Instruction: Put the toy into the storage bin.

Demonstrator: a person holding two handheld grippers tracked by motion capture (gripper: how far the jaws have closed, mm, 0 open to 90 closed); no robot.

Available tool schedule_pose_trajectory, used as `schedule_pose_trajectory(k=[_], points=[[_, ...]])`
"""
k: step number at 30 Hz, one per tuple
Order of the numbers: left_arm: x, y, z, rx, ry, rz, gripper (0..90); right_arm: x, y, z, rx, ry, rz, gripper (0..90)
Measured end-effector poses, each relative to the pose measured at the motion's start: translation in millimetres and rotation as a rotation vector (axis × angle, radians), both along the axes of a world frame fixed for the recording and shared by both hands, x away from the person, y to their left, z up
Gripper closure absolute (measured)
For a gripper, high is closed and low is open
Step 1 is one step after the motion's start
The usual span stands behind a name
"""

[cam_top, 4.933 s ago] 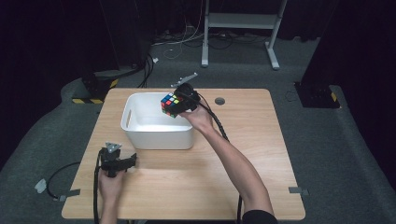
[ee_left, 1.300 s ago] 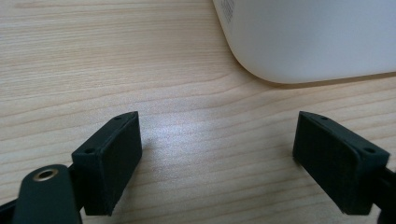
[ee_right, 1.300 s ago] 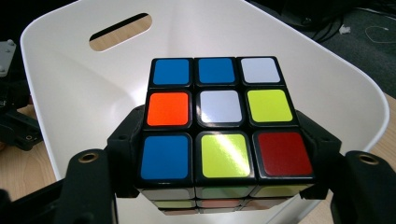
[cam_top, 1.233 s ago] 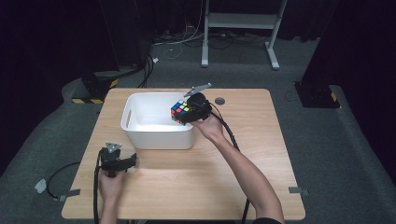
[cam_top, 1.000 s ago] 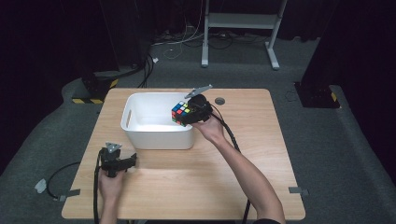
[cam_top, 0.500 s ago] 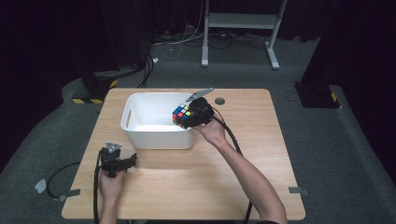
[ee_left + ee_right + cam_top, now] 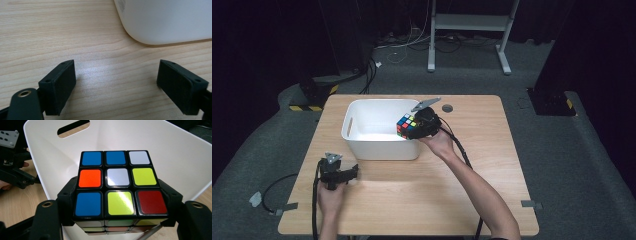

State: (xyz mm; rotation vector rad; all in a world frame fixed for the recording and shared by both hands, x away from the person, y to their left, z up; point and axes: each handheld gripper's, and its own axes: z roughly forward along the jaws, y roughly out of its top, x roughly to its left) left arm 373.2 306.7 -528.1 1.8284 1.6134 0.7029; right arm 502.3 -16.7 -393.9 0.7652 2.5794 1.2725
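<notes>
White bin (image 7: 379, 131) sits upper-left of centre on the table (image 7: 422, 200); right gripper (image 7: 421, 125) clamps the cube (image 7: 407, 125) over its right rim, so an early release could bounce it out, while left gripper (image 7: 339, 175) idles open lower left.

You have one puzzle cube (image 7: 408, 125), one white bin (image 7: 372, 145), two grippers in hand, all on one table (image 7: 492, 165).
</notes>
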Motion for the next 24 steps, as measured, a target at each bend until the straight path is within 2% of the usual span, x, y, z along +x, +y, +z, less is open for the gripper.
schedule_pose_trajectory(k=[15, 20, 24], points=[[0.0, 0.1, 0.0, 0.0, 0.0, 0.0, 15.7, -0.1, -0.5, -1.1, -0.003, 0.005, 0.02, 32.8], [0.1, 0.0, 0.0, -0.001, 0.0, 0.0, 15.7, 0.0, -5.6, 4.8, 0.046, 0.003, 0.02, 31.9], [0.1, 0.0, 0.0, -0.001, 0.001, -0.001, 15.6, -1.5, -8.4, 7.2, 0.055, -0.002, 0.022, 31.6]])
